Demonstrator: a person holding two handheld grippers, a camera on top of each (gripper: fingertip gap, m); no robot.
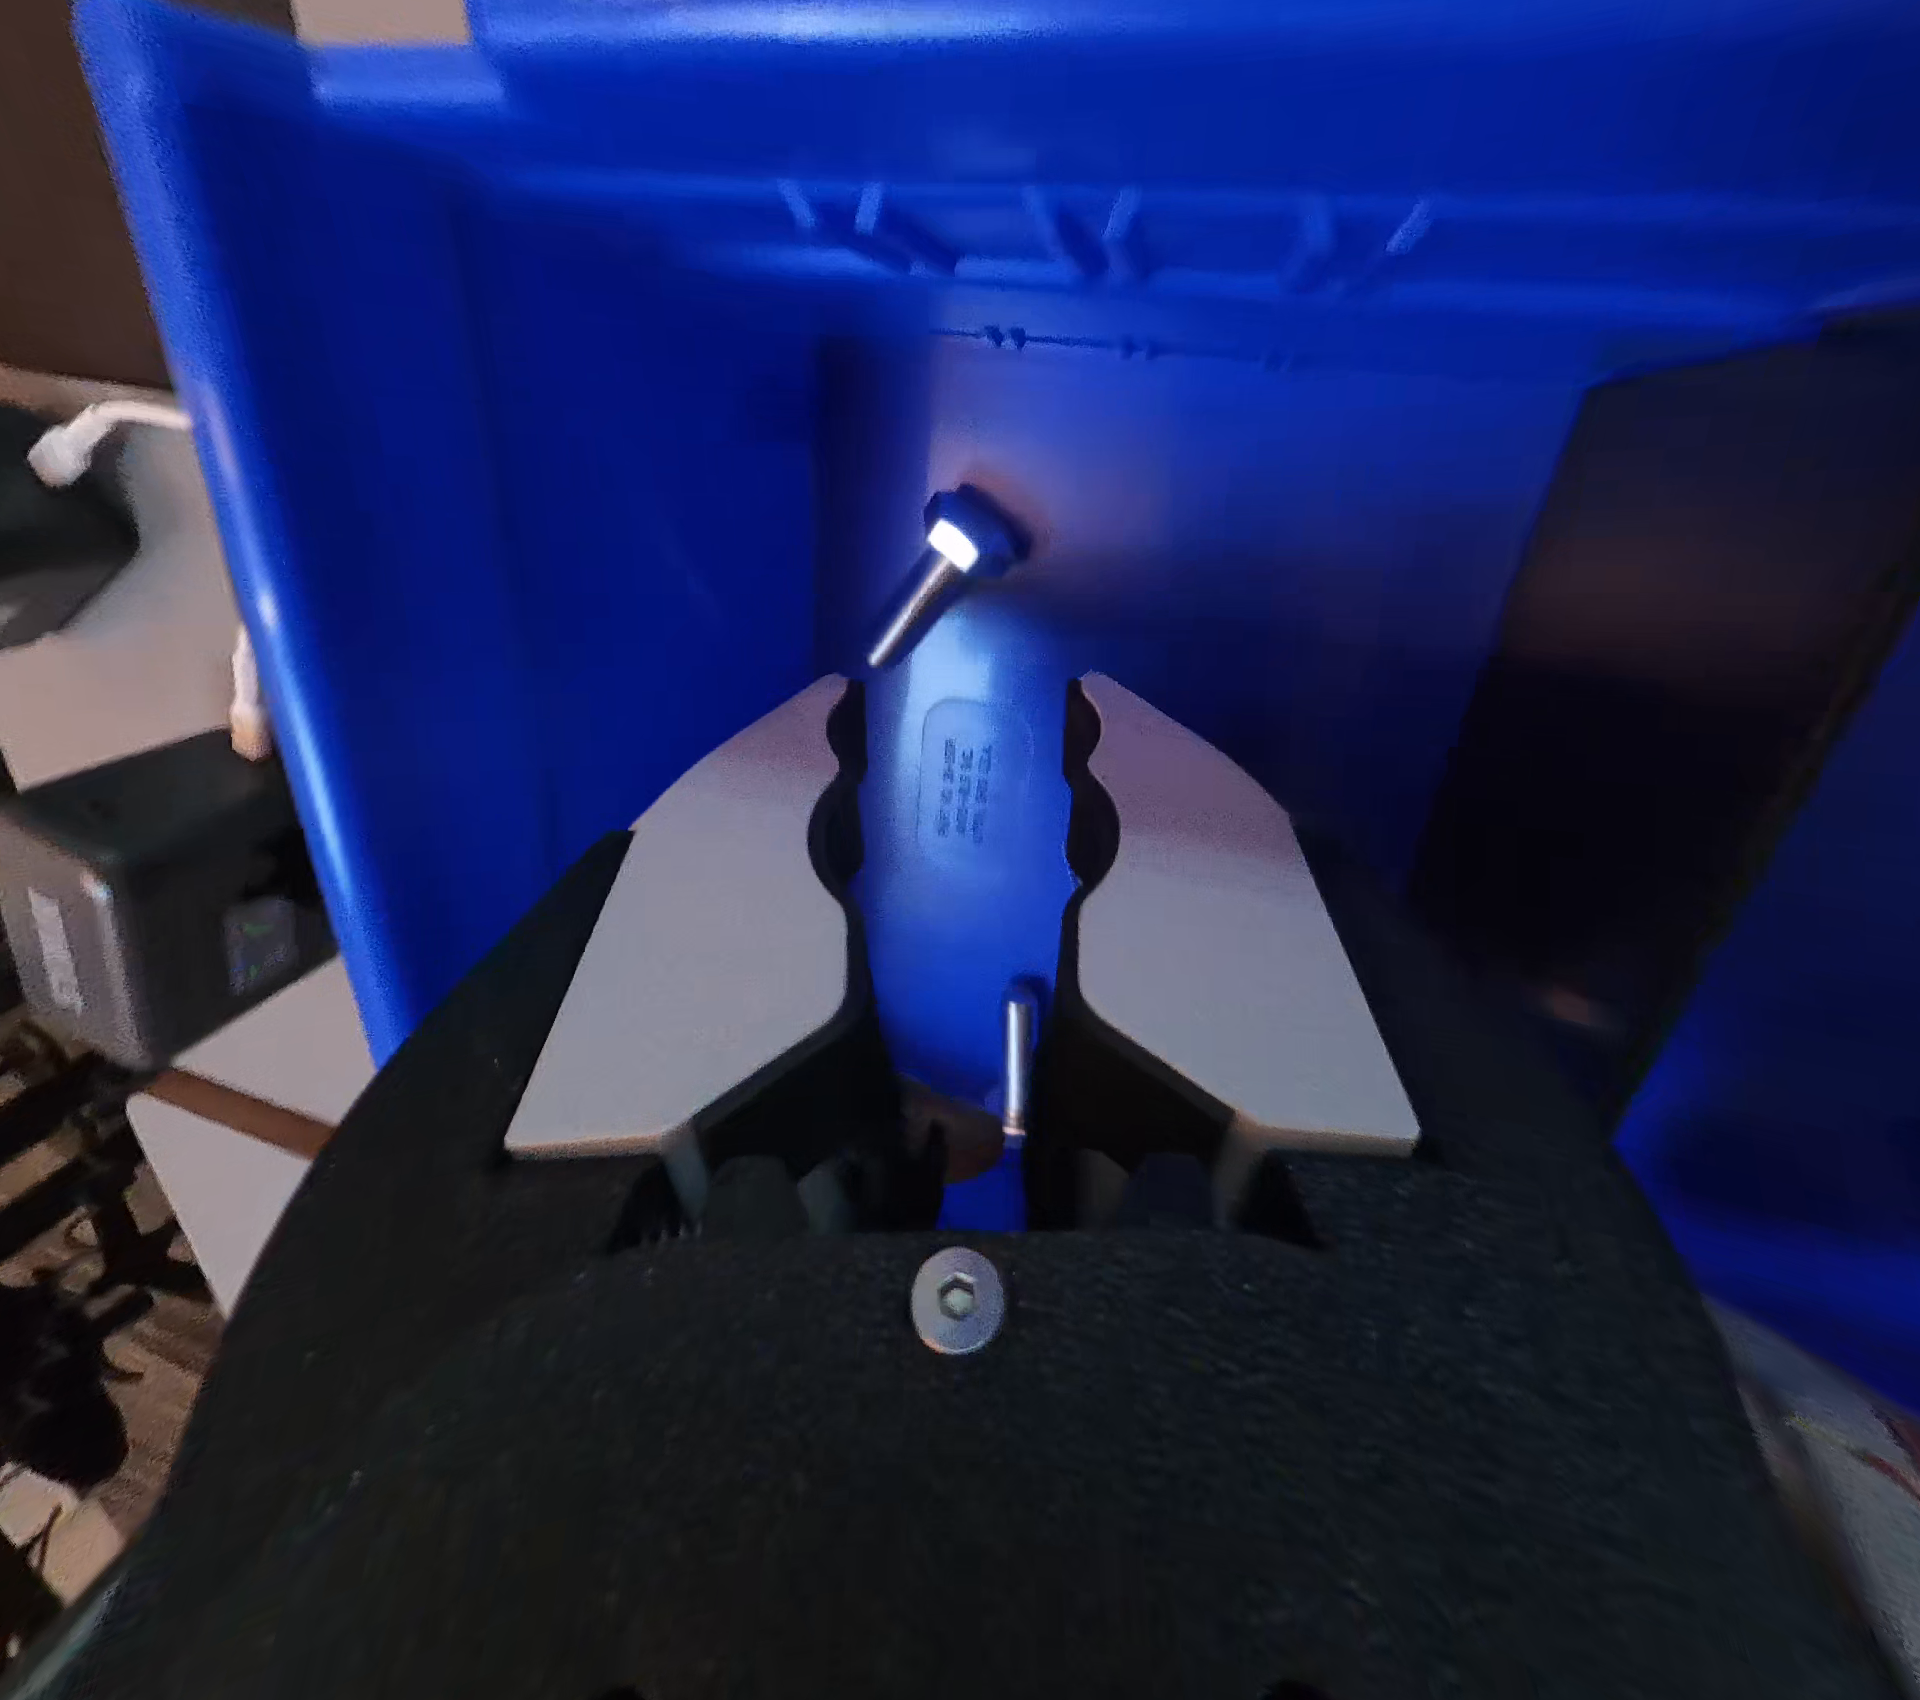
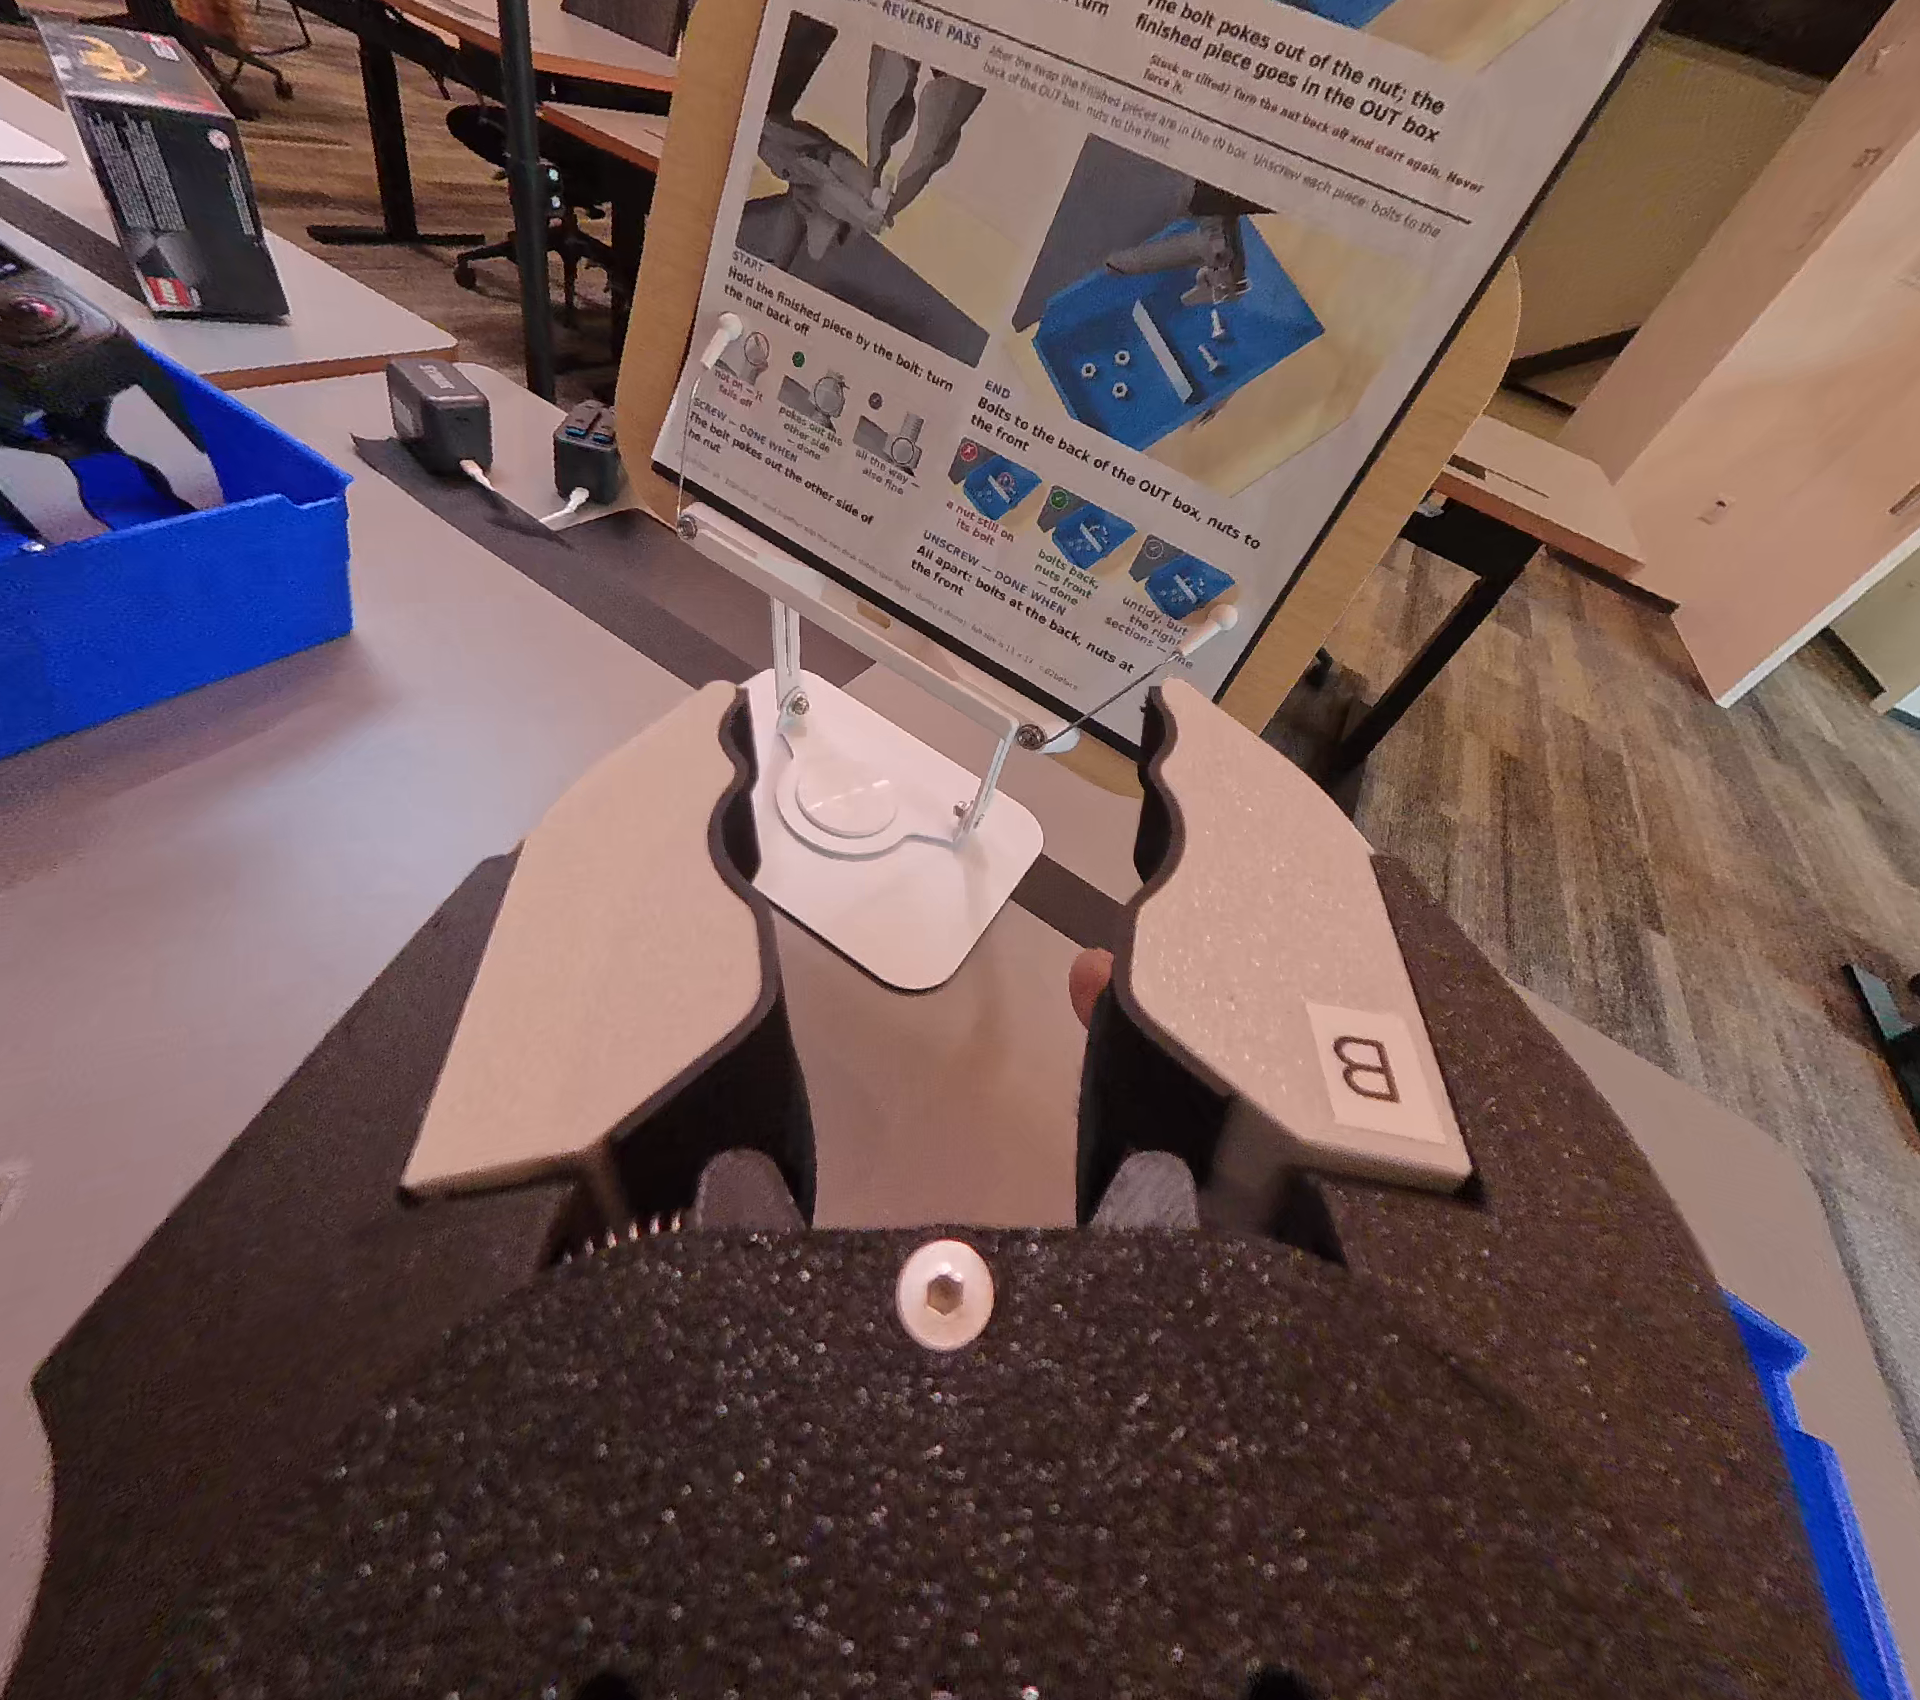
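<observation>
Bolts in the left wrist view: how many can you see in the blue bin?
2. One bolt lies on the bin floor just beyond the open left gripper; another lies between its jaws, near the base. More may be hidden.

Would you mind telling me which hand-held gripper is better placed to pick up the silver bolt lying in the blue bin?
Left, probably. The left hand-held gripper is inside the blue bin, jaws open and empty, with the silver bolt just past its fingertips. The right hand-held gripper hangs open over the grey table, facing a white document stand.
</observation>
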